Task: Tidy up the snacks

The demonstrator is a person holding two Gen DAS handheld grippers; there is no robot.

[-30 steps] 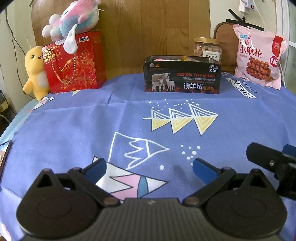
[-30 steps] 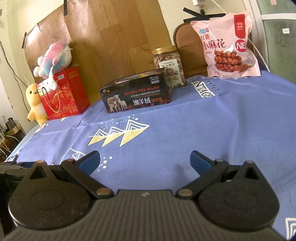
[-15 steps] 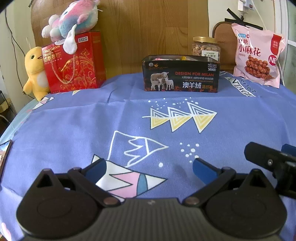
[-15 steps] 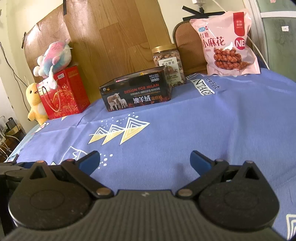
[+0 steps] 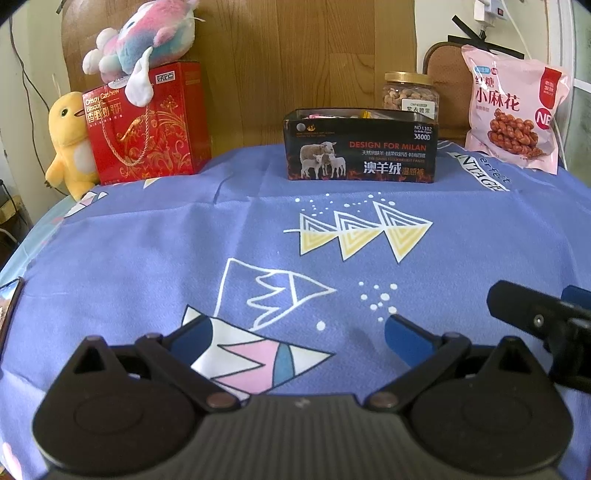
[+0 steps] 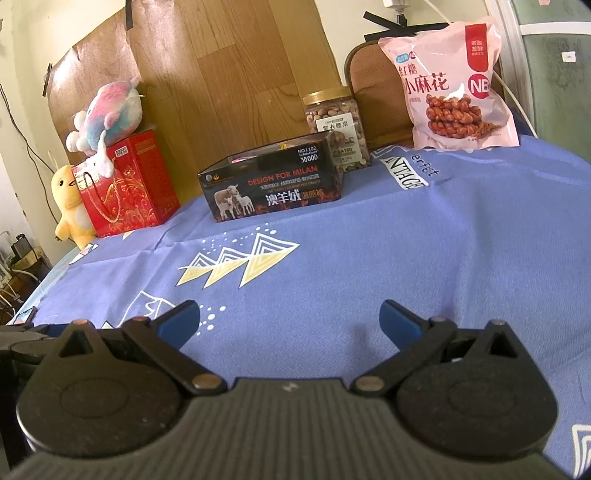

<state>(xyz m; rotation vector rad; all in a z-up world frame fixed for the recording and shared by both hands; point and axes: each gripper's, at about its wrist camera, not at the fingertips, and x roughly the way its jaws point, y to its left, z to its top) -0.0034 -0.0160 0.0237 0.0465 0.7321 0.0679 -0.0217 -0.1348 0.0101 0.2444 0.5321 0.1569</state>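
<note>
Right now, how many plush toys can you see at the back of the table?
2. A yellow duck toy stands at the far left beside the red gift box. A pink and blue plush toy lies on top of that box. Others may be hidden behind it.

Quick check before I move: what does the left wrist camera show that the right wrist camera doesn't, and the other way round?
Only the left wrist view shows the right gripper from the side, at the right edge, and the left gripper, open and empty.

Only the right wrist view shows the nut jar nearly whole beside the black box, plus clutter off the table's left edge and the right gripper's own open fingers.

Both show the red gift bag, plush toys, pink snack bag and blue tablecloth.
</note>
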